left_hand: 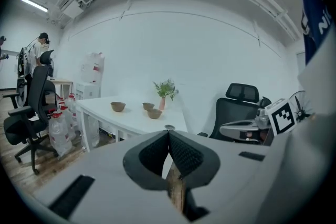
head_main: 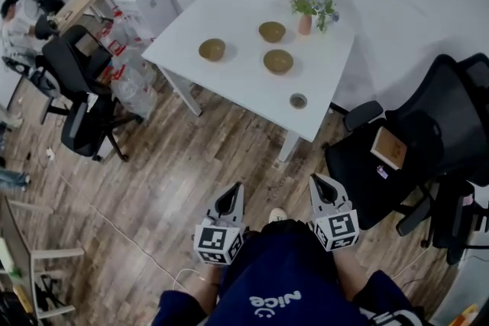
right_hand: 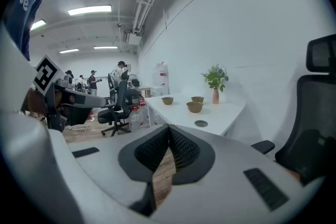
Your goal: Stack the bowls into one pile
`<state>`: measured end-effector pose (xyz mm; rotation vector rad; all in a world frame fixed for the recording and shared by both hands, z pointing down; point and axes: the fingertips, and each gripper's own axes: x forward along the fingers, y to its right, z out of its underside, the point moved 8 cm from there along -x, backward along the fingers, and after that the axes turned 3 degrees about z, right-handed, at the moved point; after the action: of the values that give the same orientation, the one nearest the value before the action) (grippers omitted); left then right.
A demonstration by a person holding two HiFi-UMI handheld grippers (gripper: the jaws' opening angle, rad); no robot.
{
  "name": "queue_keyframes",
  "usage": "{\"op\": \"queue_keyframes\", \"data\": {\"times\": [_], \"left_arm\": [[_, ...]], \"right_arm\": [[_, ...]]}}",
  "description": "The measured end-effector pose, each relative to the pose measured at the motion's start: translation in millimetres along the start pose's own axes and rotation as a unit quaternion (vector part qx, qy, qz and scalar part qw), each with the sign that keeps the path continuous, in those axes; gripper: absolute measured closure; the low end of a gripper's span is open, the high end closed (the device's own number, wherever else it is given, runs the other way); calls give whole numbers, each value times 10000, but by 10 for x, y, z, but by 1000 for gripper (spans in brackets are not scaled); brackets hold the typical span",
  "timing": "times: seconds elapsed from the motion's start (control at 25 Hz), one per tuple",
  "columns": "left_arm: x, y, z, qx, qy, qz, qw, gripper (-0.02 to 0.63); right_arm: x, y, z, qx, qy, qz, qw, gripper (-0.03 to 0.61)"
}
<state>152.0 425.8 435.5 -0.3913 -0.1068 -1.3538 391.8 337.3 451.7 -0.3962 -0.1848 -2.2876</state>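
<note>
head view shows the three bowls on the white surface [head_main: 244,86], well apart from both tools. the left hand-held gripper [head_main: 234,193] and the right hand-held gripper [head_main: 319,185] are low in the frame over the wooden floor [head_main: 168,164], both aimed towards the surface.

in the left gripper view the pads meet at the tip [left_hand: 169,136] with nothing between them. the right gripper view shows the same: jaws pressed together, empty [right_hand: 168,131].

the left bowl [head_main: 212,50] stands alone near the surface's left corner. the far bowl [head_main: 272,31] and the near bowl [head_main: 278,61] stand close to each other but apart, beside the vase [head_main: 305,24]. a small round dish [head_main: 298,101] lies nearer the front edge.

all three bowls are ahead of the grippers. by my reading, the right one has the shorter line to the near bowl and the left one to the left bowl. the bowls are round, so they have no long axis. each stands upright with its mouth up, so a rim grasp from any side should serve once the jaws part.
</note>
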Motion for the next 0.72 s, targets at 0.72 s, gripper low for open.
{"op": "queue_keyframes", "data": {"times": [0.72], "left_arm": [[855,-206,139,-153,-664,614,9958,597]], "right_arm": [[469,269,90,345,-429,339,9979,557]]}}
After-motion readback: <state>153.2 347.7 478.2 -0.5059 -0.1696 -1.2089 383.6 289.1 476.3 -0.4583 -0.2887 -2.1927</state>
